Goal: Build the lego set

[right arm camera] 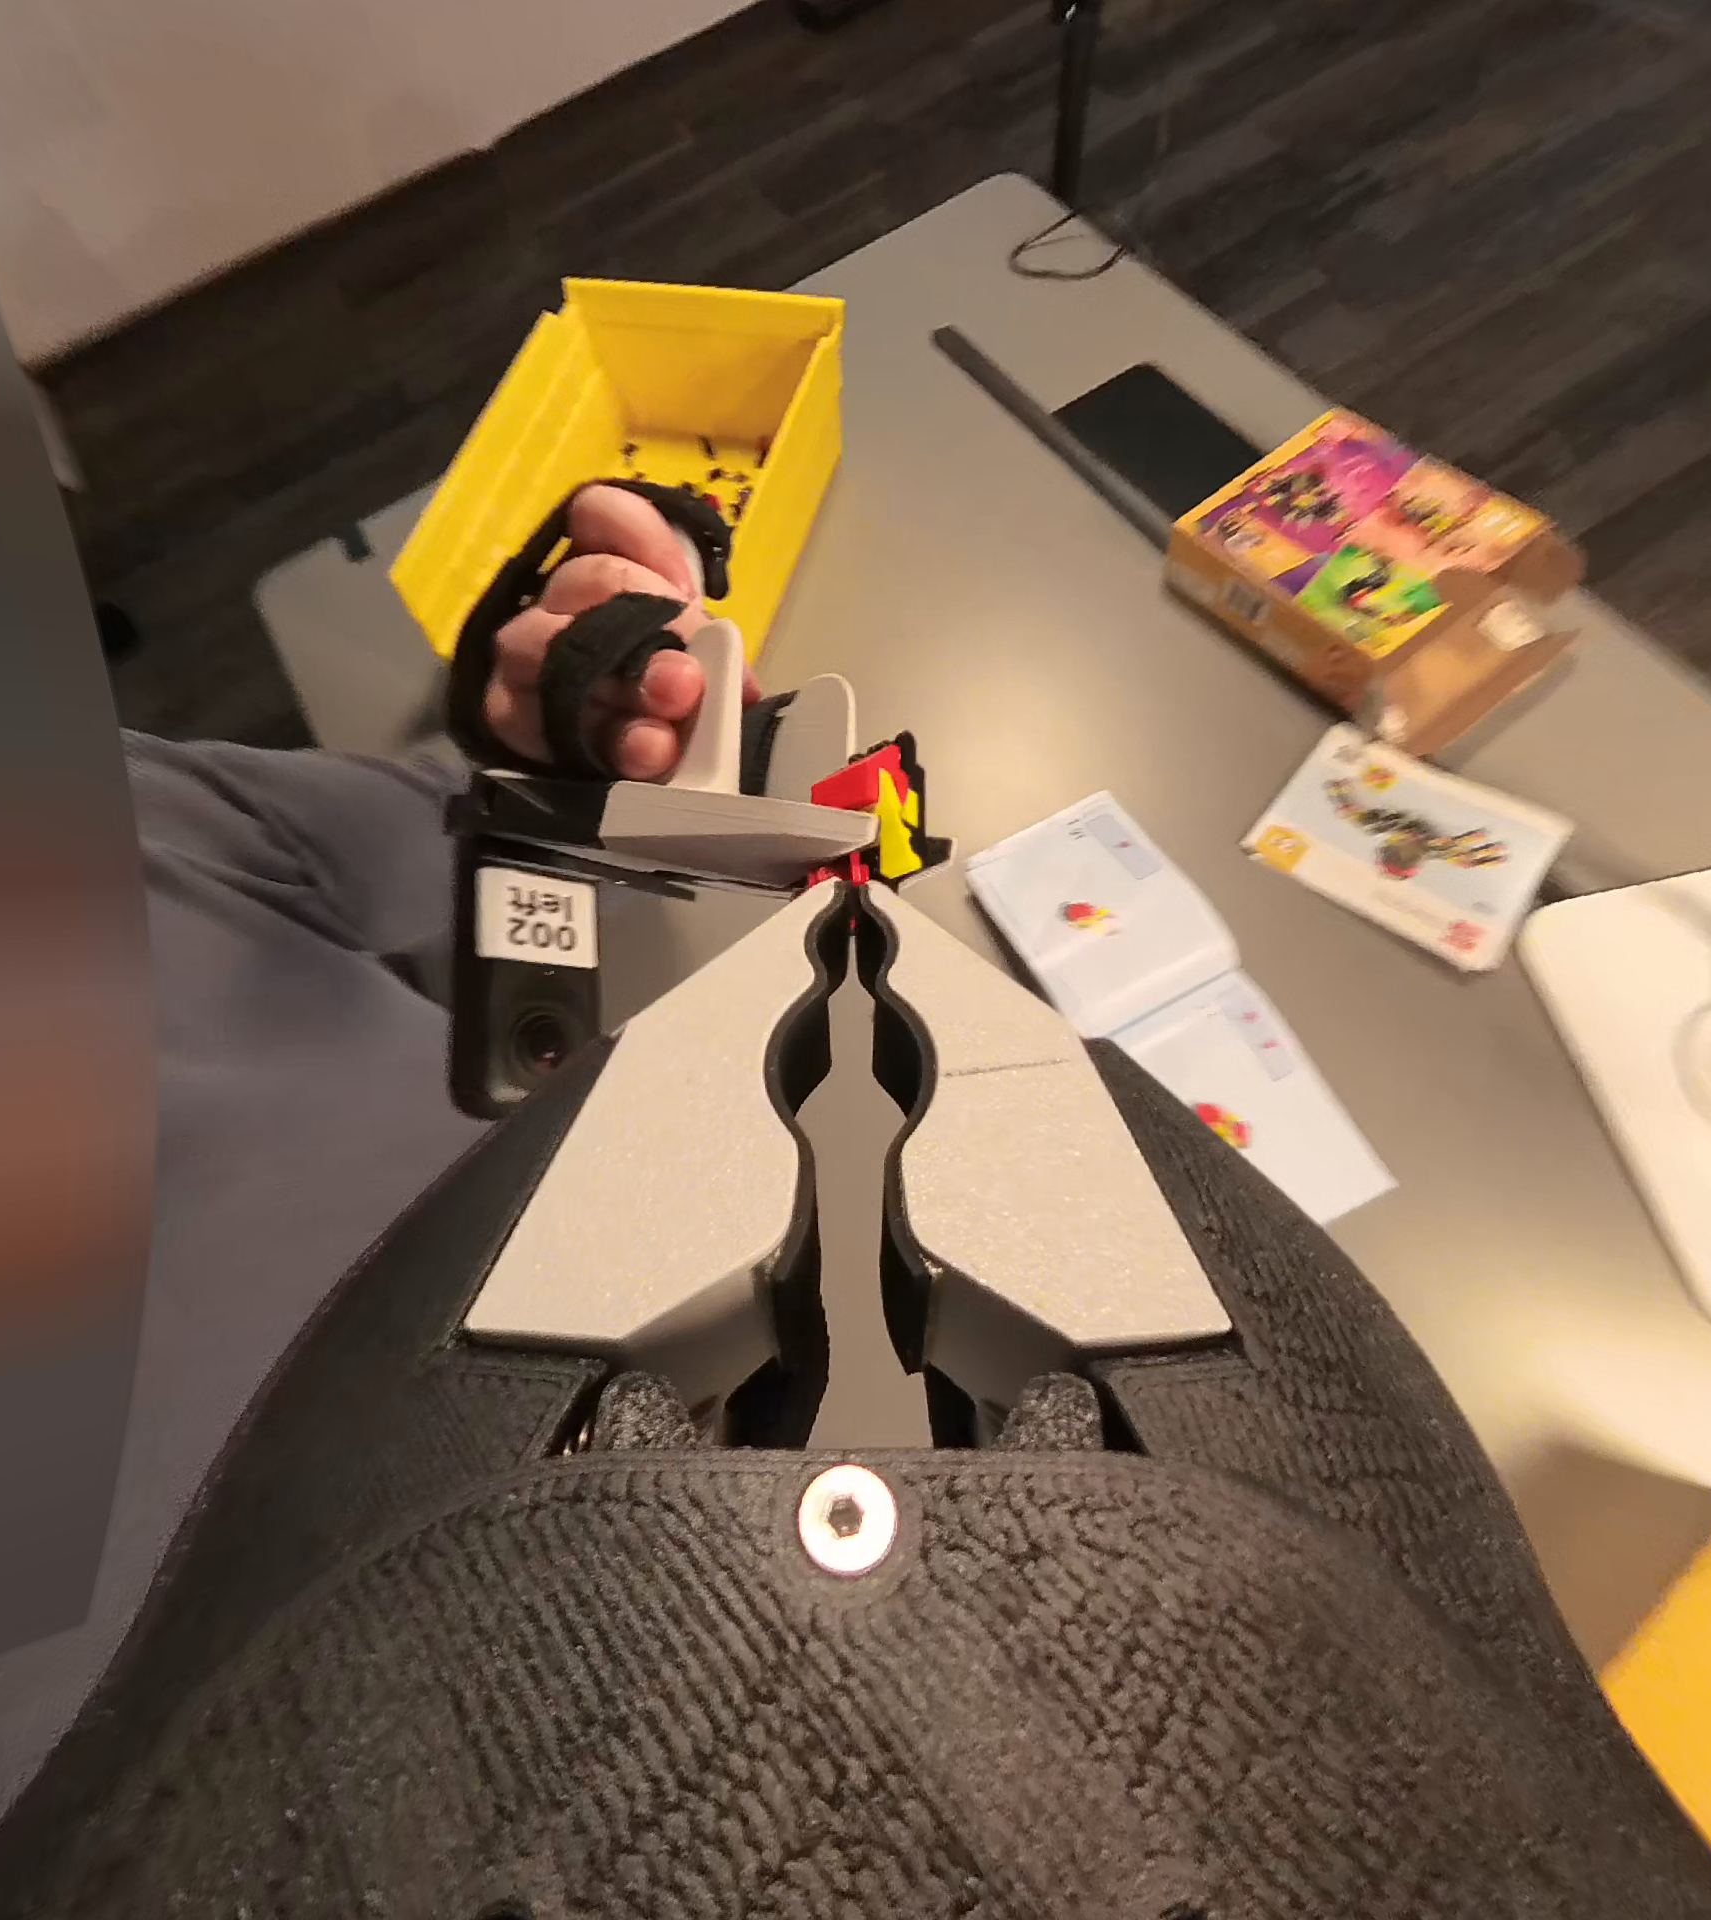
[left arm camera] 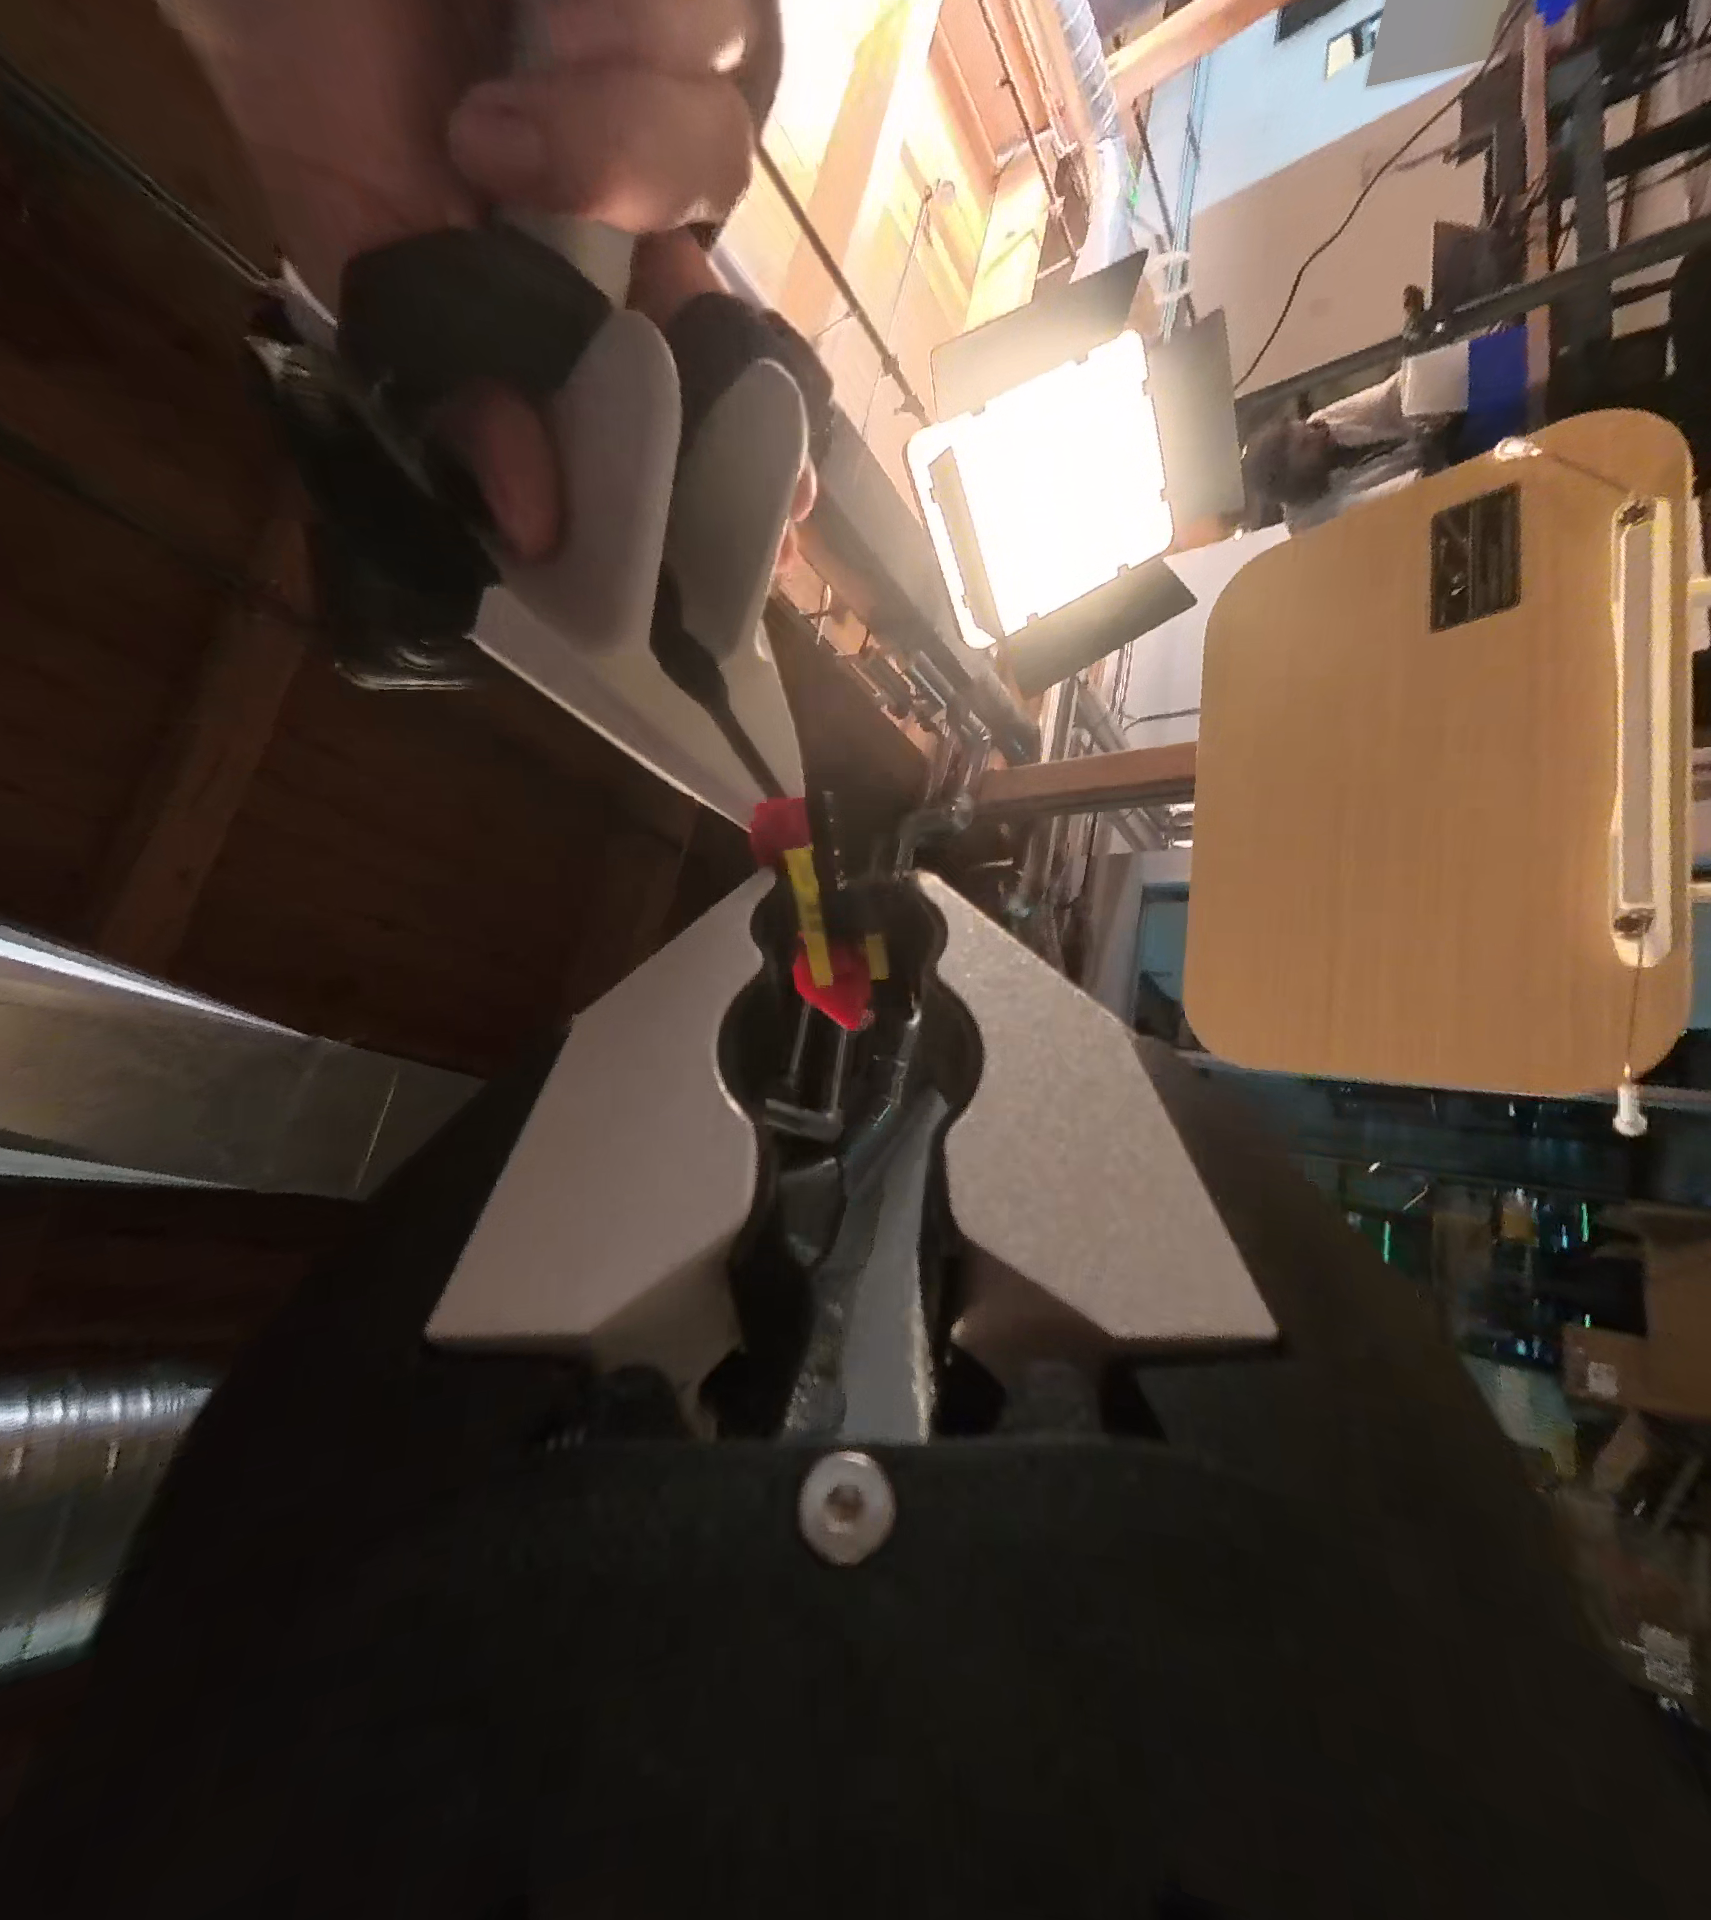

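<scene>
In the right wrist view my left gripper (right arm camera: 882, 831) reaches in from the left, held in a strapped hand, and is shut on a small red, yellow and black lego assembly (right arm camera: 887, 795) above the grey table (right arm camera: 986, 623). My right gripper (right arm camera: 851, 891) meets it from below, its jaws nearly closed on a small red piece (right arm camera: 835, 878) at the assembly's underside. In the left wrist view, which points up at the ceiling, the assembly (left arm camera: 830, 956) sits between my left gripper's fingertips (left arm camera: 840, 894). The right gripper (left arm camera: 776, 823) comes in from the upper left with the red piece (left arm camera: 778, 831) at its tip.
A yellow bin (right arm camera: 518, 457) with loose pieces stands at the back of the table. The lego box (right arm camera: 1370, 561), a black phone (right arm camera: 1152, 426) and a black rod (right arm camera: 1048, 436) lie at the right rear. Two instruction booklets (right arm camera: 1173, 997) (right arm camera: 1402, 842) and a white tray (right arm camera: 1609, 1143) lie to the right. The tips of both grippers are at nearly the same place.
</scene>
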{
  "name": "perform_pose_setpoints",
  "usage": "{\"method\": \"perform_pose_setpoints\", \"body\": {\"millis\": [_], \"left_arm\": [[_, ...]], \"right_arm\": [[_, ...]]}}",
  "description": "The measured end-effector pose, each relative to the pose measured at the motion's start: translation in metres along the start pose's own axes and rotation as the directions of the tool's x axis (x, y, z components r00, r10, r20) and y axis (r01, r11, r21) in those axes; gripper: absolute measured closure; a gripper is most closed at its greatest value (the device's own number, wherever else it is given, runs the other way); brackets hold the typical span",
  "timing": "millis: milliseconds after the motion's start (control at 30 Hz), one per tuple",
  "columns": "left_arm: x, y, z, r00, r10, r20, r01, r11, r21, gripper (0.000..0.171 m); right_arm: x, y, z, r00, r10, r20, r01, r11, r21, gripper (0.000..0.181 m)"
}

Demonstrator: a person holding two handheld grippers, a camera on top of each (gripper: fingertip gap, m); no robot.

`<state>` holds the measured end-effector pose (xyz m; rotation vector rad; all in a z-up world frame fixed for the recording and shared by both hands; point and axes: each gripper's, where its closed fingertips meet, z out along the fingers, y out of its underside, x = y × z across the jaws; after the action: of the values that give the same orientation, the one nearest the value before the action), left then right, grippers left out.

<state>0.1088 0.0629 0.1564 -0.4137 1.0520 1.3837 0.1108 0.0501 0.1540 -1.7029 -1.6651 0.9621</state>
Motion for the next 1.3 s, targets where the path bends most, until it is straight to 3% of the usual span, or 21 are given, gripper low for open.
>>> {"method": "perform_pose_setpoints", "body": {"millis": [433,667,800,1067,1300], "left_arm": [[-0.005,0.001,0.003,0.999,-0.039,0.028,0.041,0.998,-0.056,0.152],[-0.004,0.001,0.003,0.998,-0.056,0.035,0.058,0.997,-0.047,0.152],[-0.007,-0.001,0.002,0.997,-0.068,0.044,0.07,0.997,-0.035,0.152],[-0.006,-0.004,0.002,0.998,-0.041,0.046,0.043,0.999,-0.033,0.152],[-0.01,-0.002,0.001,0.995,-0.084,0.055,0.086,0.996,-0.032,0.152]], "right_arm": [[0.006,-0.008,-0.005,0.936,-0.287,-0.206,0.292,0.956,-0.003,0.181],[-0.001,-0.013,-0.009,0.937,-0.304,-0.172,0.313,0.949,0.028,0.179],[-0.009,-0.012,-0.01,0.969,-0.232,-0.084,0.238,0.969,0.06,0.174],[-0.008,-0.004,-0.003,0.987,-0.153,-0.048,0.155,0.987,0.031,0.175],[-0.005,-0.014,-0.01,0.921,-0.341,-0.186,0.355,0.933,0.048,0.18]]}}
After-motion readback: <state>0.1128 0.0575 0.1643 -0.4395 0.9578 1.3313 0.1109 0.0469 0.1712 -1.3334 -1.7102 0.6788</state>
